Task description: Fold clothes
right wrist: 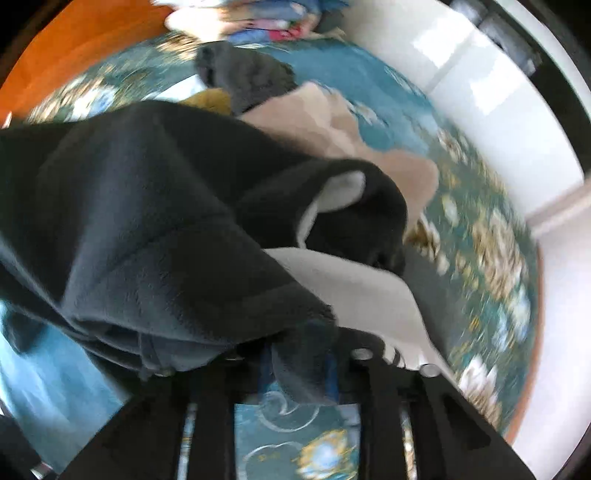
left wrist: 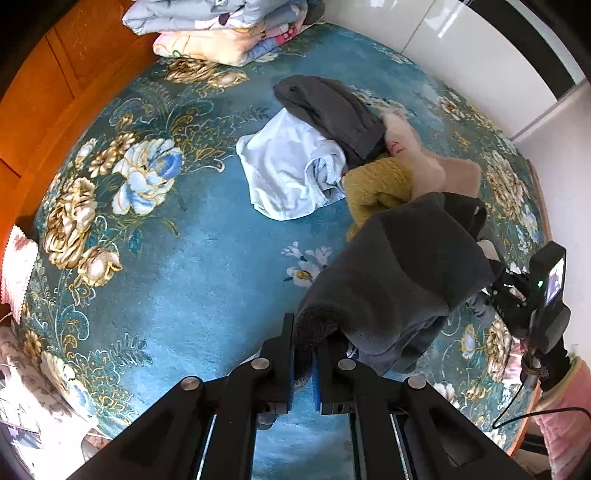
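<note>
1. Pinching a fuzzy edge of the dark grey fleece garment (left wrist: pixel 399 273), the left gripper (left wrist: pixel 303 363) sits at the bottom centre of its view with both jaws closed tight on the cloth, blue pads squeezing the fabric between them.
2. Over at the right edge of that same view, the right gripper (left wrist: pixel 517 295) reaches into the far side of the same garment, so the fleece hangs stretched between the two tools above the bed.
3. From the right wrist view, blurred by motion, the right gripper (right wrist: pixel 299 365) has cloth bunched between its blue pads at bottom centre; its jaws appear closed on a corner of the fleece, whose pale lining (right wrist: pixel 332 199) shows where it turns over.
4. Holding two separate edges like this looks meant to spread the garment out flat before folding, which I judge has not yet begun.
5. Behind it, toward the upper middle of the left view, a waiting heap lies on the teal floral bedspread (left wrist: pixel 166 266): a white shirt (left wrist: pixel 284 173), a mustard knit (left wrist: pixel 380 188), a pinkish fuzzy piece (left wrist: pixel 432 162) and another dark grey garment (left wrist: pixel 332 110).
6. Folded quilts (left wrist: pixel 221 29) are stacked at the top left, out of the way.
</note>
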### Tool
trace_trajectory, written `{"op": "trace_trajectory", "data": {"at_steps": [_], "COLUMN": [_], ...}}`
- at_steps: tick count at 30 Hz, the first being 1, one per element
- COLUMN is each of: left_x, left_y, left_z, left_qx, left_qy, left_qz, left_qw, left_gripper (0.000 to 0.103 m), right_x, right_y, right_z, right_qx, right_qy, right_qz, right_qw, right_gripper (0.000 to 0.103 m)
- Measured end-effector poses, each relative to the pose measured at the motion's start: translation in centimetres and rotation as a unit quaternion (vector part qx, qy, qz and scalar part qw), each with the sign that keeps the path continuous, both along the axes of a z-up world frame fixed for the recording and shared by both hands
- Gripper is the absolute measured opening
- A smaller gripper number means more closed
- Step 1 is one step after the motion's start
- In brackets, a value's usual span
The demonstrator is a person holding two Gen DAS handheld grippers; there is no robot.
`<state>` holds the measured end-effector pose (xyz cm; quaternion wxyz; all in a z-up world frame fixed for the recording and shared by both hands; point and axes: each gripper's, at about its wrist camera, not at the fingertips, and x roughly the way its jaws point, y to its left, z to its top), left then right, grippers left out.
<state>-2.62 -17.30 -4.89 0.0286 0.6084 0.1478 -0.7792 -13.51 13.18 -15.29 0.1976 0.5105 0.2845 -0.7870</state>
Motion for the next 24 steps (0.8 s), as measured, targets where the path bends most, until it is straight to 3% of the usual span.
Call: {"op": "trace_trajectory", "data": {"at_steps": [6, 12, 17, 24], "left_x": [1.1, 2.5, 3.8, 6.0], "left_y": [1.1, 2.2, 3.4, 1.2], "left_z": [3.0, 8.1, 13.5, 20.4], "left_qx": [-0.025, -0.015, -0.023, -0.023], "left_qy": [0.046, 0.111, 0.182, 0.266], "left_qz": [-0.019, -0.022, -0.046, -0.048], "left_qw": [0.9985, 0.9934, 0.9819, 0.9625], "left_gripper": [0.007, 0.007, 0.007, 0.007], "right_x": [-0.3, 0.8, 3.3, 9.0], "right_y": [2.2, 4.1, 5.2, 6.2], "right_z": [8.2, 18.8, 26.0, 32.4], "right_qx": [-0.076, -0.167, -0.204, -0.222], "right_qy": [0.059, 0.128, 0.176, 0.229], "right_qz": [-0.077, -0.111, -0.128, -0.138], "right_qw": [0.992, 0.971, 0.954, 0.938], "right_gripper": [0.013, 0.012, 0.011, 0.01]}}
